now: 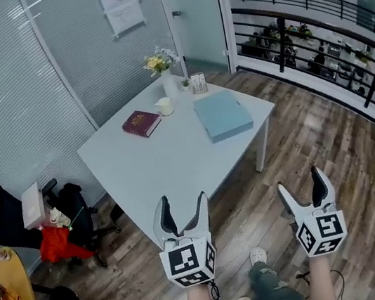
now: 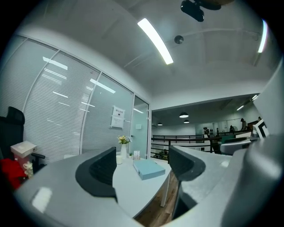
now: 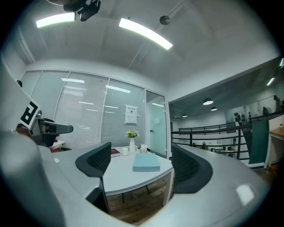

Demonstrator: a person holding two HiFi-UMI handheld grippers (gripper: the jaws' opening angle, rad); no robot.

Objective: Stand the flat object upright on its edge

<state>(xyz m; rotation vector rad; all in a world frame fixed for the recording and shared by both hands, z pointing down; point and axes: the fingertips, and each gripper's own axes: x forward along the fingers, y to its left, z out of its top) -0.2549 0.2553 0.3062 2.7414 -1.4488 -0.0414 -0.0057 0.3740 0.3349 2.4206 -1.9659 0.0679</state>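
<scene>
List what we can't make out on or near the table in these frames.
- Wall notice: print too small in every view.
- Dark red book: title too small in the head view; hidden behind a jaw in the left gripper view.
- Light blue flat object: cannot tell whether it is a book, folder or box.
- Small item beside the vase: too small to identify.

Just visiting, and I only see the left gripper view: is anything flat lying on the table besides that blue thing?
Observer: Yes, a dark red book lies flat beside the cup.
Operator: Is the other gripper holding anything?
Observer: No, the right gripper is open and empty.
Operator: Are both at the table?
Observer: No, the head view shows them, left gripper included, over the wood floor, short of the table.
</scene>
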